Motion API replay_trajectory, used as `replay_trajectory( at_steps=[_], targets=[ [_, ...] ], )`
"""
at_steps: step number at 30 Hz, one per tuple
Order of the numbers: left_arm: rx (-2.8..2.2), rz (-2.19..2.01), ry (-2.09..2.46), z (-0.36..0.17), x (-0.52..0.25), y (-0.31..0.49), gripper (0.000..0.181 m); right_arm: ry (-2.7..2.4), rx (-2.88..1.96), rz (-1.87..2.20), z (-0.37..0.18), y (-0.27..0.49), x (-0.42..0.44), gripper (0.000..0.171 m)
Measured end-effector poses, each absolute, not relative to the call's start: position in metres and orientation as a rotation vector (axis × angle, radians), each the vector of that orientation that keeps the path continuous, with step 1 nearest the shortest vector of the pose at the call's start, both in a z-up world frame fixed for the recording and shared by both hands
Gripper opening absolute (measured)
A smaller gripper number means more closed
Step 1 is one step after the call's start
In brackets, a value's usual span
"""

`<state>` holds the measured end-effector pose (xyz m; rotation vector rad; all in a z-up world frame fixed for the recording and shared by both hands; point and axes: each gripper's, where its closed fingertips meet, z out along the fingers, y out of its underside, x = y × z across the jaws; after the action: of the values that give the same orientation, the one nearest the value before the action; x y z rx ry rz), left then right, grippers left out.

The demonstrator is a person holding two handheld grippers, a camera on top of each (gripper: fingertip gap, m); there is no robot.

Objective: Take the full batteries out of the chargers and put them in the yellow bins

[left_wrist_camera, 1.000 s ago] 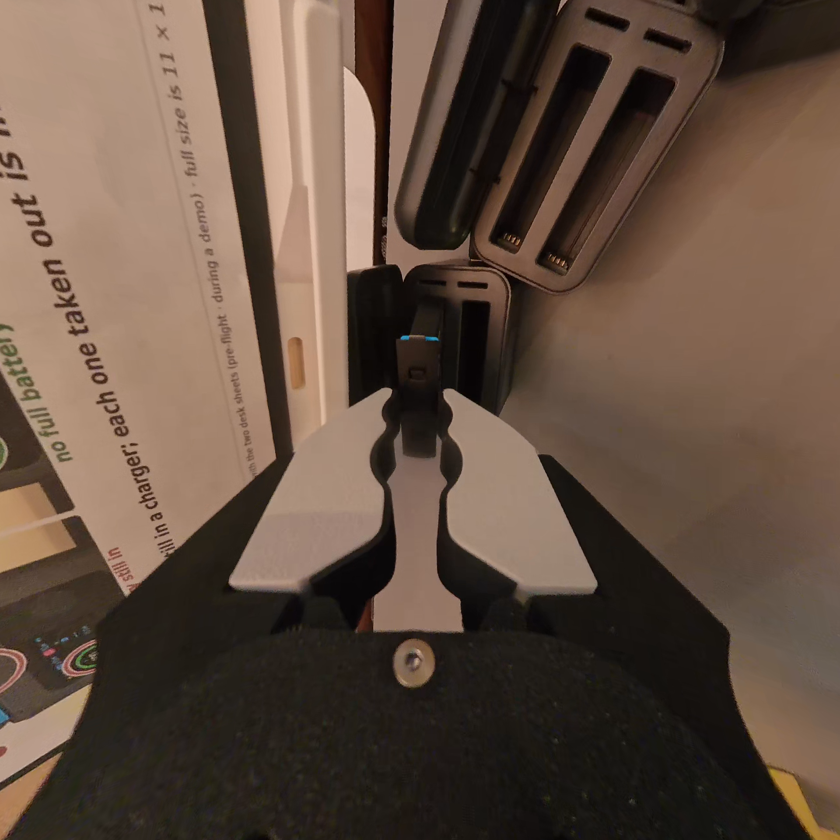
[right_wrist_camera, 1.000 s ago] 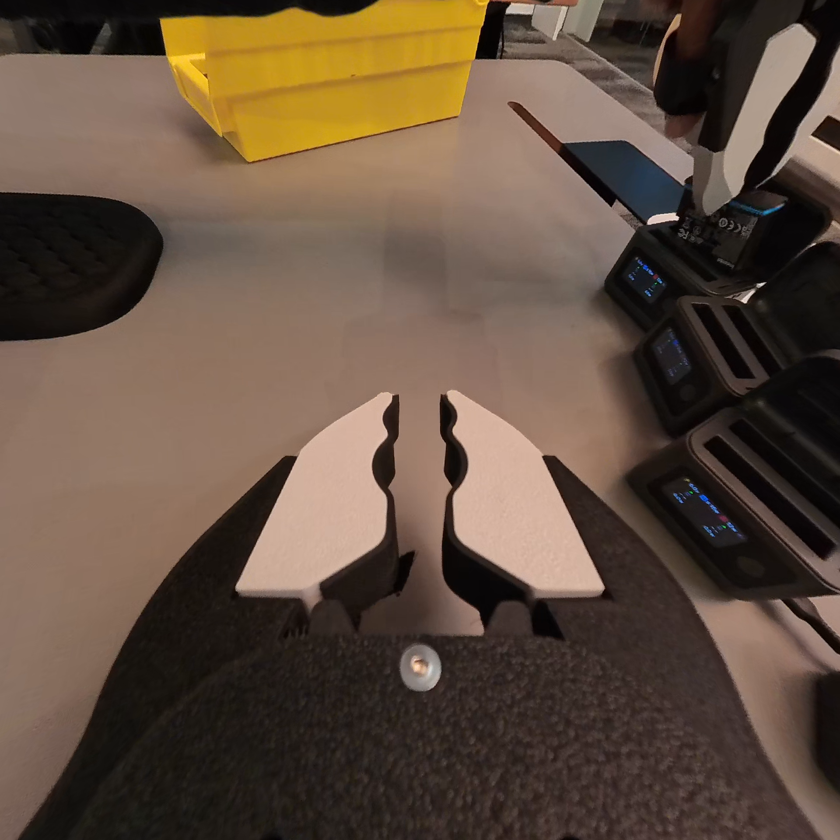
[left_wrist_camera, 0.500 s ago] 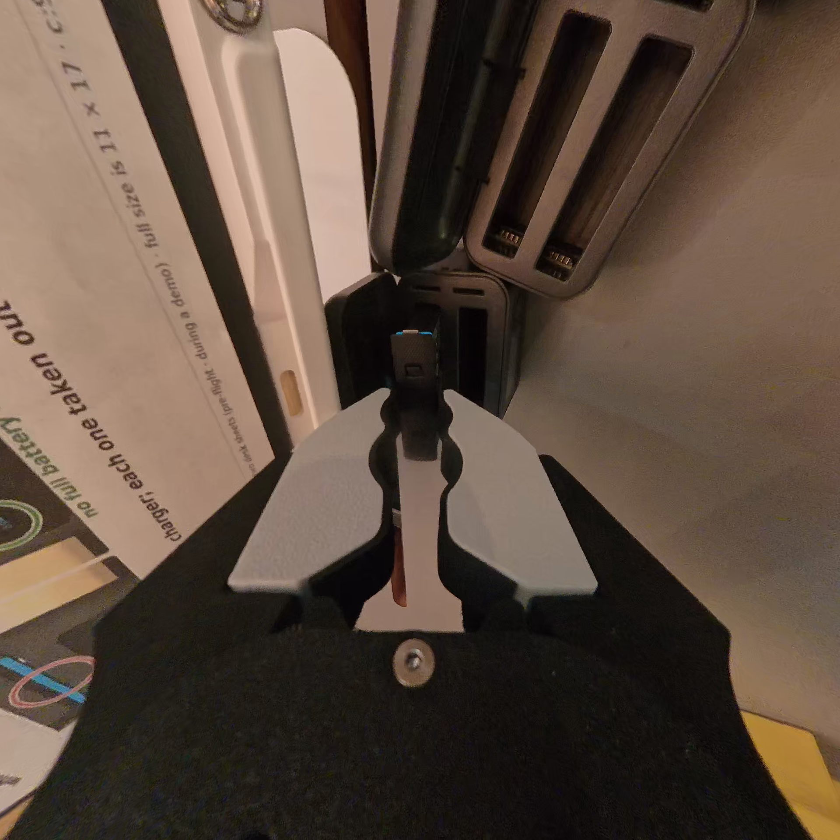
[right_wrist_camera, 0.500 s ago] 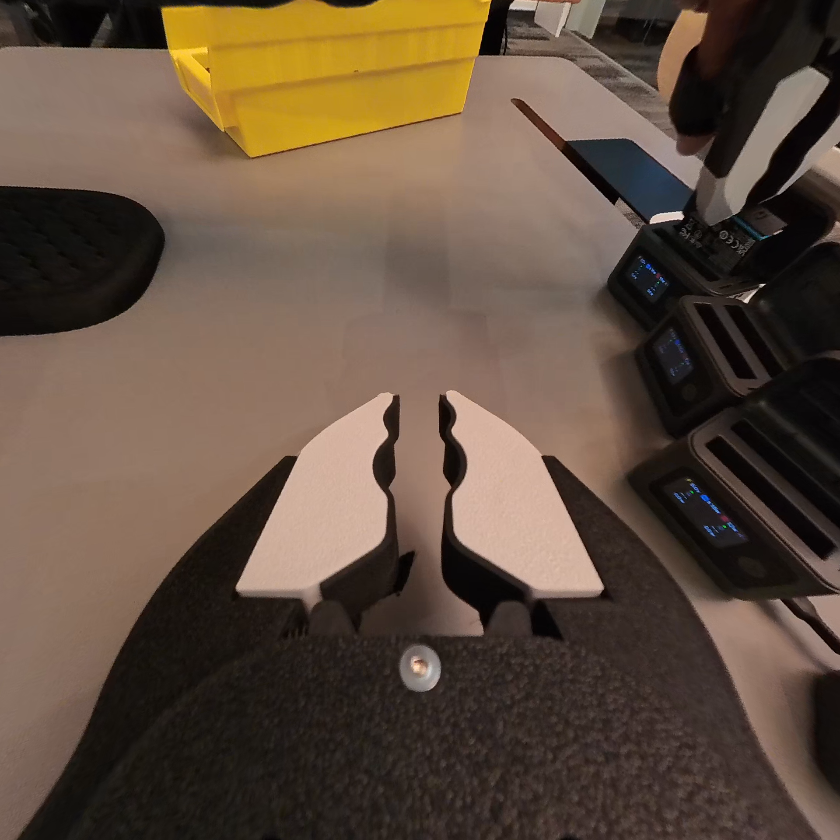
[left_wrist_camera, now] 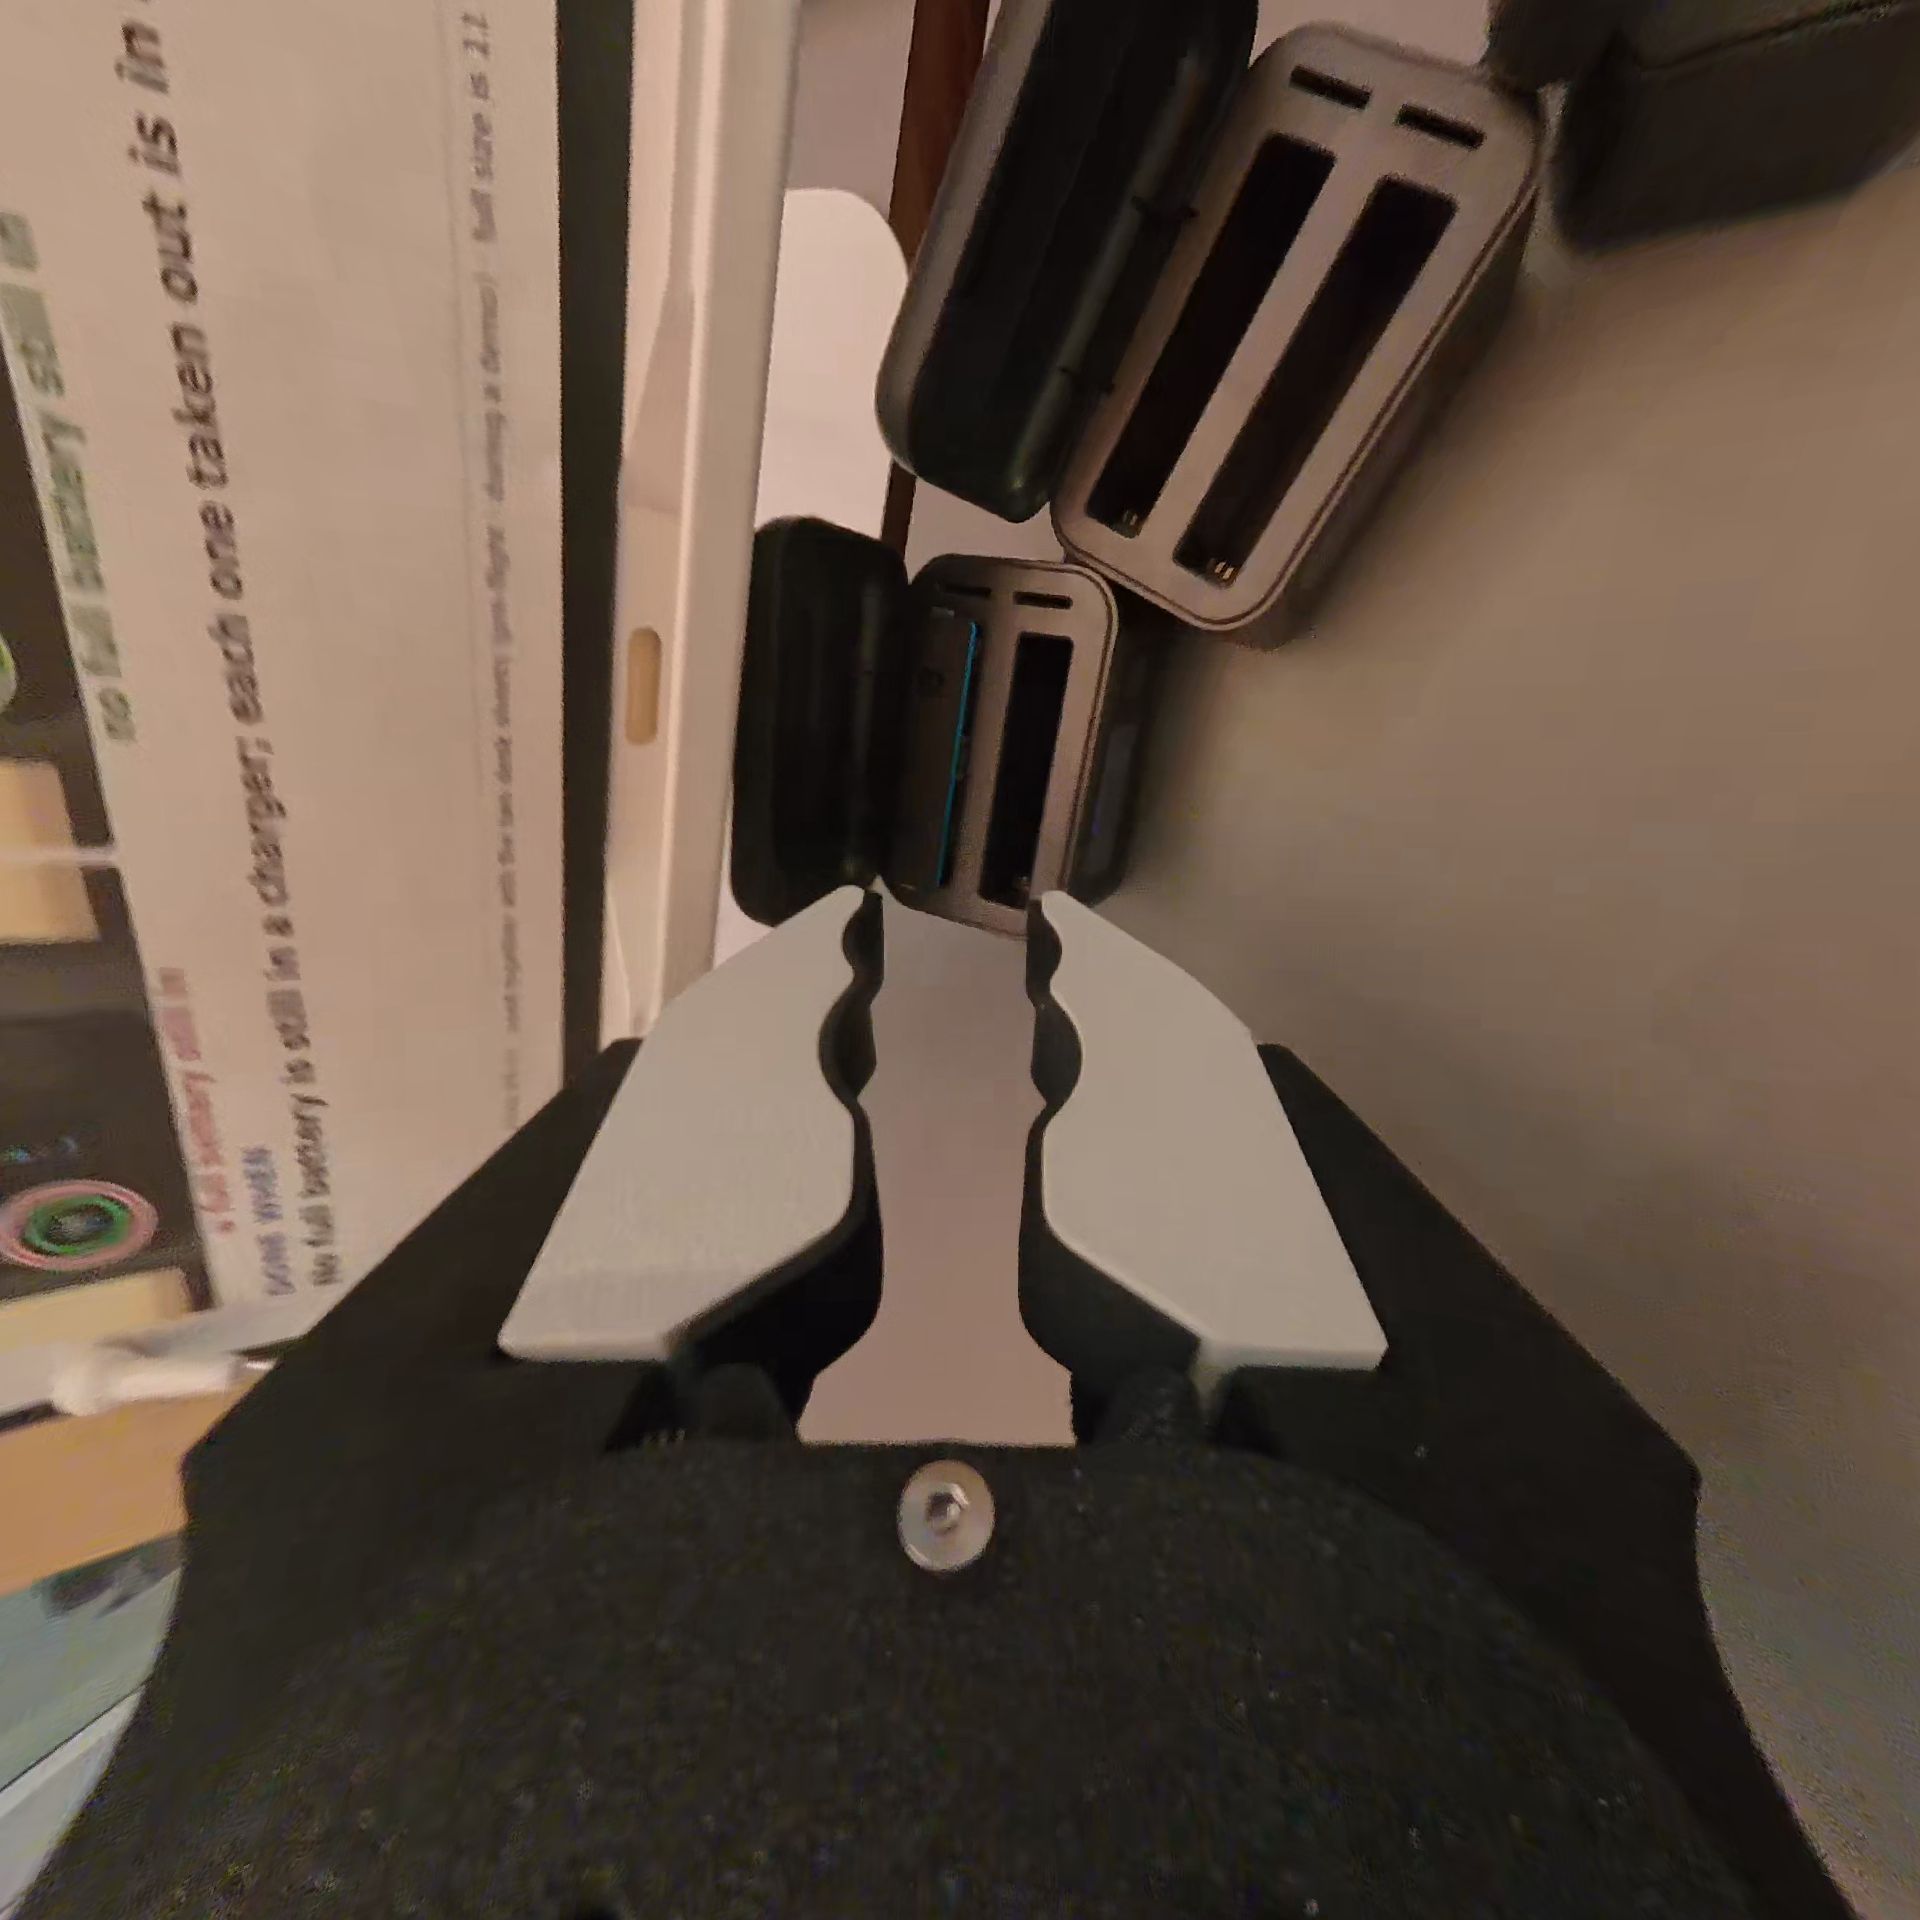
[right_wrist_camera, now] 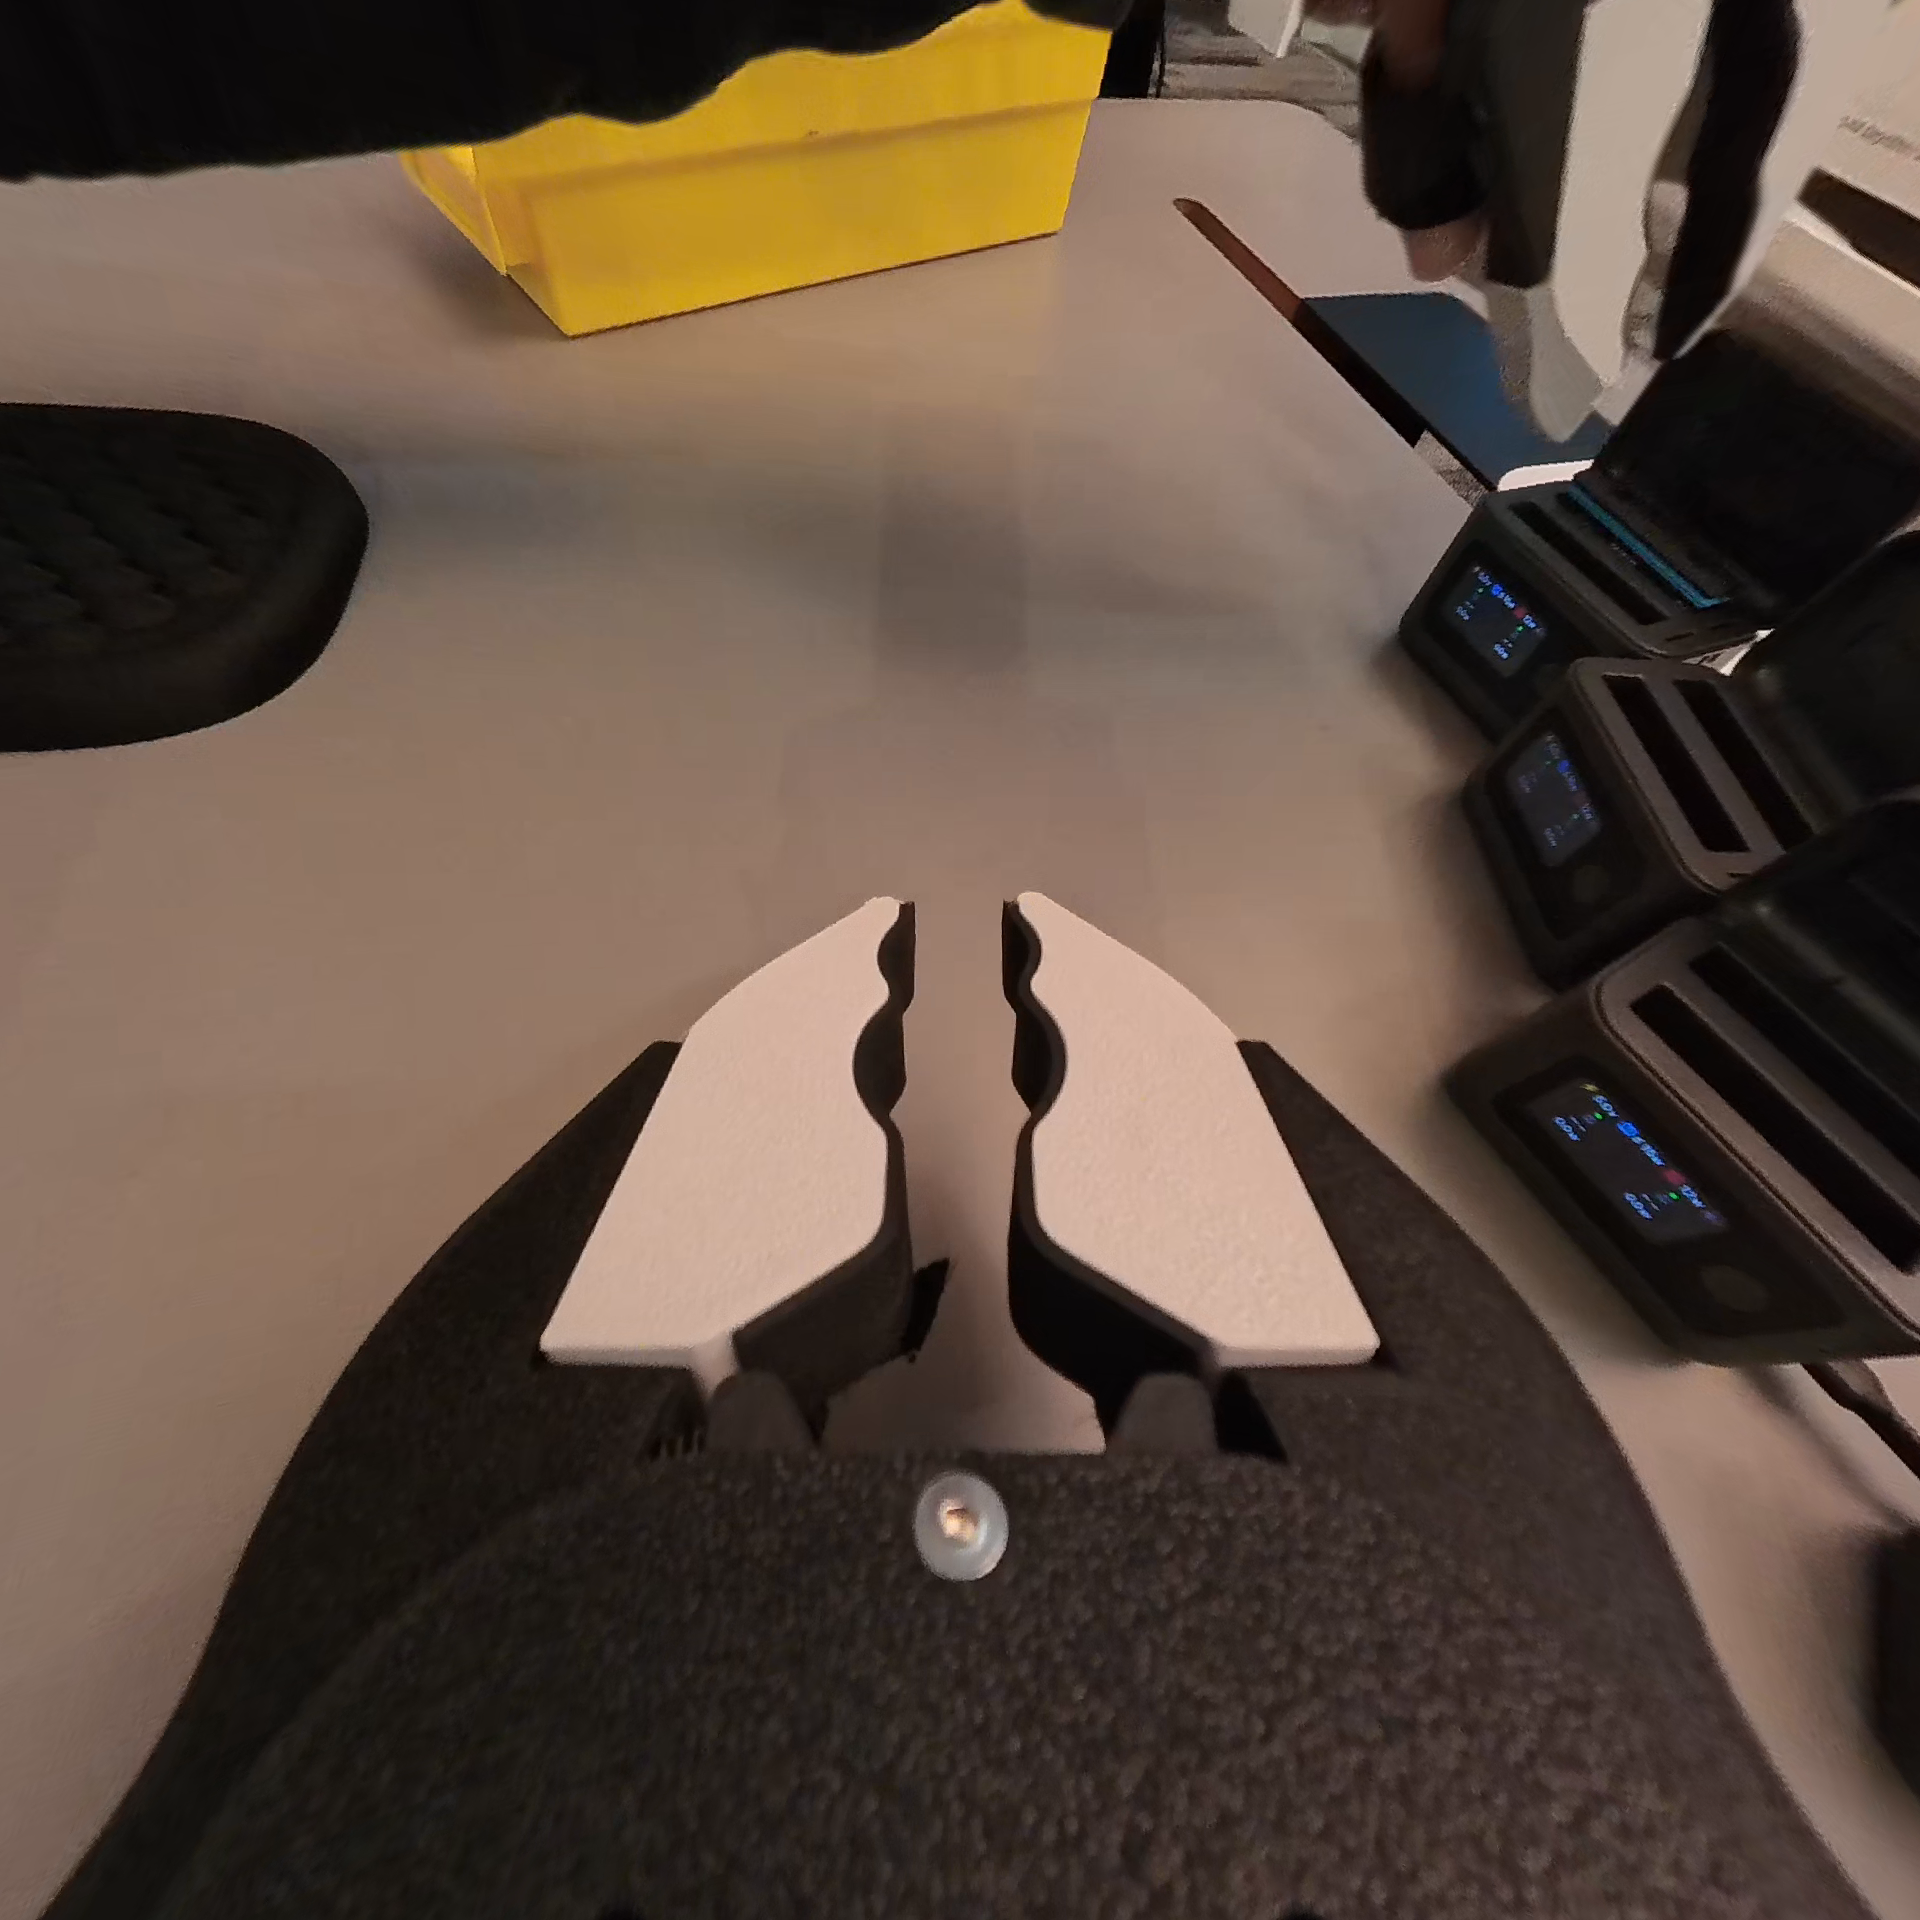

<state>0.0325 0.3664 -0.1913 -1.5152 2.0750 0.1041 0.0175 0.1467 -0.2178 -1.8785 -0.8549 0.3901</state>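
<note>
Left tool [left_wrist_camera: 954, 906] spread, empty, above battery [left_wrist_camera: 948, 758] seated in charger [left_wrist_camera: 1003, 748]; right tool [right_wrist_camera: 958, 906] slightly apart, empty.

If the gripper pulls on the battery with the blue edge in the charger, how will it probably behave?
The battery looks like a rigid slab, so it should not bend. It sits deep in a narrow slot of its charger, so it will probably slide out only on a straight pull. Little of it stands proud and it looks smooth, so the left gripper may slip.

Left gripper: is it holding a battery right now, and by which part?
Nothing. The left gripper is open and empty; the battery sits in its charger slot.
</note>
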Motion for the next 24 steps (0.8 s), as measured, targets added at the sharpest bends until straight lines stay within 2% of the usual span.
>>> replay_trajectory(
  at_steps=[3,11,18,24],
  targets=[
    [-1.586,-0.097,2.001,-0.198,0.022,0.359,0.03,-0.85,-1.877,0.391,-0.217,0.147,0.018,0.016],
    [-1.793,-0.618,1.712,-0.245,0.011,0.367,0.074,-0.854,-1.878,0.402,-0.218,0.146,0.016,0.016],
    [-1.755,-0.728,1.716,-0.264,0.041,0.381,0.077,-0.846,-1.876,0.415,-0.217,0.146,0.019,0.016],
    [-1.648,-0.9,1.716,-0.26,0.058,0.376,0.061,-0.833,-1.876,0.451,-0.217,0.147,0.02,0.016]
  ],
)
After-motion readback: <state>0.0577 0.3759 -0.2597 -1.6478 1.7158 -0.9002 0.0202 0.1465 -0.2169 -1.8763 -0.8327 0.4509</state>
